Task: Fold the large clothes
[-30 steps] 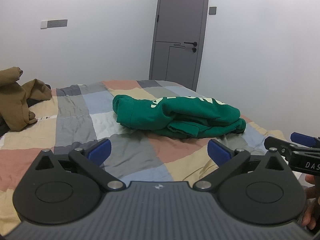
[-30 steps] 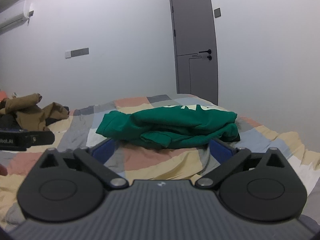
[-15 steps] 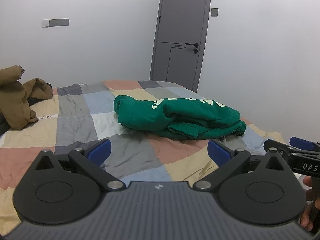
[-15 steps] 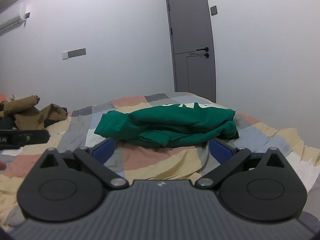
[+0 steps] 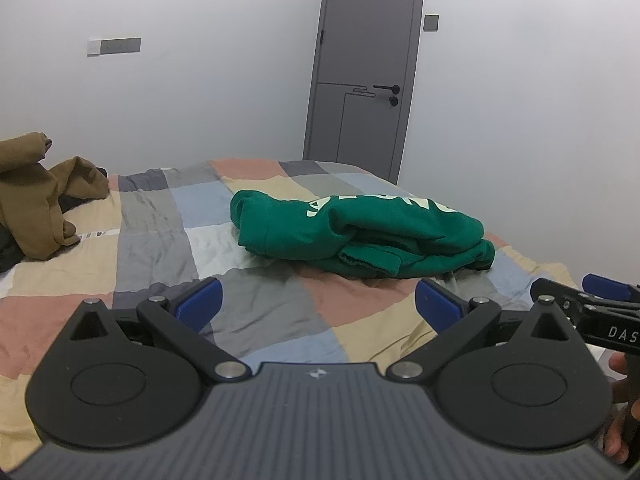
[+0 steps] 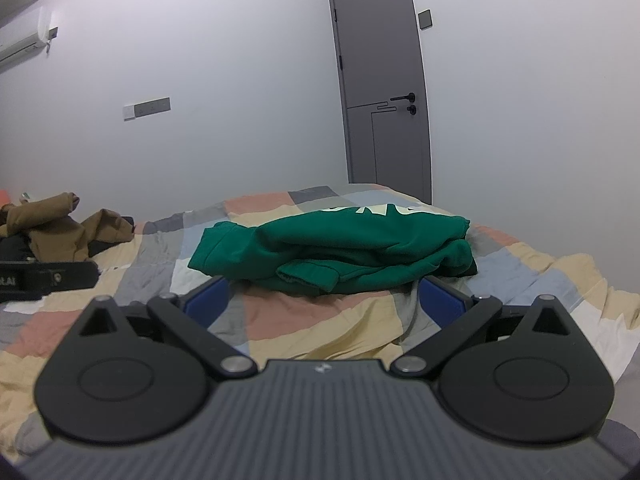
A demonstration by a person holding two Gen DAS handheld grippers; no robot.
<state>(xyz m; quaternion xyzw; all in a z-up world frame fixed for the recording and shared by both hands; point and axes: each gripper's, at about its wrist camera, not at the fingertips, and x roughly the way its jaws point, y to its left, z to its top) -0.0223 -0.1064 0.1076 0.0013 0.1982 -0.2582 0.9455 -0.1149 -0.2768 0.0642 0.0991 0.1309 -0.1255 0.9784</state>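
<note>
A green sweatshirt (image 5: 360, 236) with white lettering lies folded into a thick bundle on the patchwork bedspread (image 5: 152, 248), toward the right side of the bed. In the right wrist view the same green sweatshirt (image 6: 340, 252) lies just beyond the fingers. My left gripper (image 5: 318, 306) is open and empty, held well short of the sweatshirt. My right gripper (image 6: 322, 300) is open and empty too, low over the bedspread (image 6: 280, 320) near the sweatshirt's front edge. The right gripper's tip (image 5: 600, 300) shows at the right edge of the left wrist view.
A heap of brown clothes (image 5: 36, 196) over something black lies at the bed's far left, also seen as brown clothes (image 6: 60, 228) in the right wrist view. A grey door (image 5: 360, 68) stands in the white wall behind the bed. A hand (image 5: 618, 404) holds the right gripper.
Both grippers have drawn back and dipped slightly from the sweatshirt, staying open. The sweatshirt has not moved.
</note>
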